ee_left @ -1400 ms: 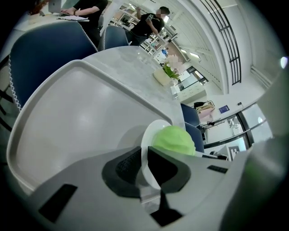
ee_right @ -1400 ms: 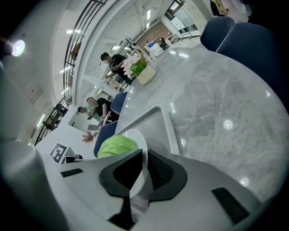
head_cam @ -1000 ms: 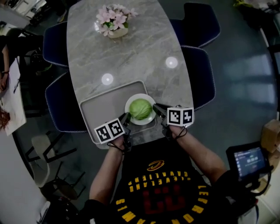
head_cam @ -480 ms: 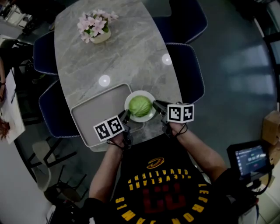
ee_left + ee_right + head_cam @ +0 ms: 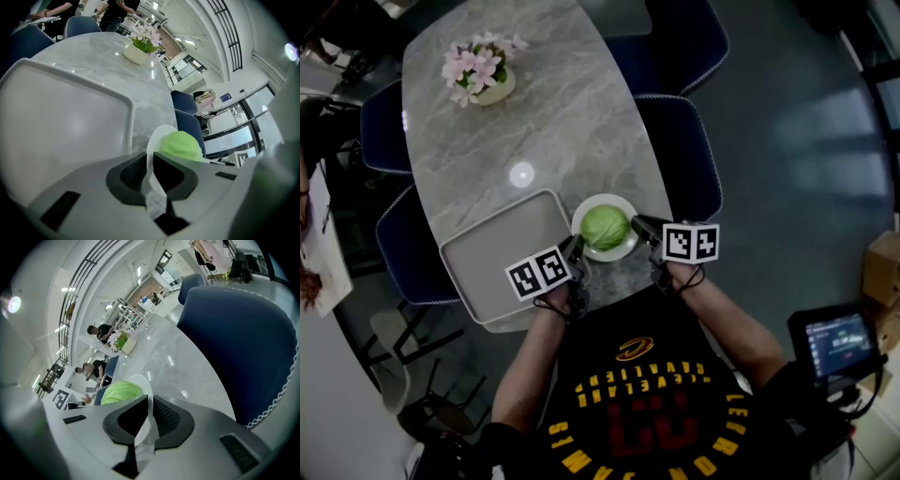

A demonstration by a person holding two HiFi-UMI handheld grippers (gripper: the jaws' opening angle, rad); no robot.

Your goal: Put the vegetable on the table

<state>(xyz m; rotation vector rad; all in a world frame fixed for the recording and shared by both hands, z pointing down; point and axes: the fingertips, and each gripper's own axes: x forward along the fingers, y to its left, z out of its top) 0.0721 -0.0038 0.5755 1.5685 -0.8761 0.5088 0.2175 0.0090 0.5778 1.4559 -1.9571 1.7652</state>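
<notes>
A round pale-green leafy vegetable (image 5: 605,228) sits loose in the middle of a shallow white round plate (image 5: 602,200), just off the right edge of a grey rectangular plastic tray (image 5: 497,258) and over the near end of a grey marbled stone counter (image 5: 534,112). The frames do not settle whether the plate rests on the counter or hangs just above it. The left claw (image 5: 576,247) is clamped on the plate's near-left rim and the right claw (image 5: 637,225) on its right rim, each rim showing pinched between the jaws in the gripper views. The vegetable looks light and soft-leaved but free to roll. The plate seems stiff, slick and breakable, so opposite rim holds, kept level, look the safest purchase. Dark blue padded chairs (image 5: 680,155) flank the counter.
</notes>
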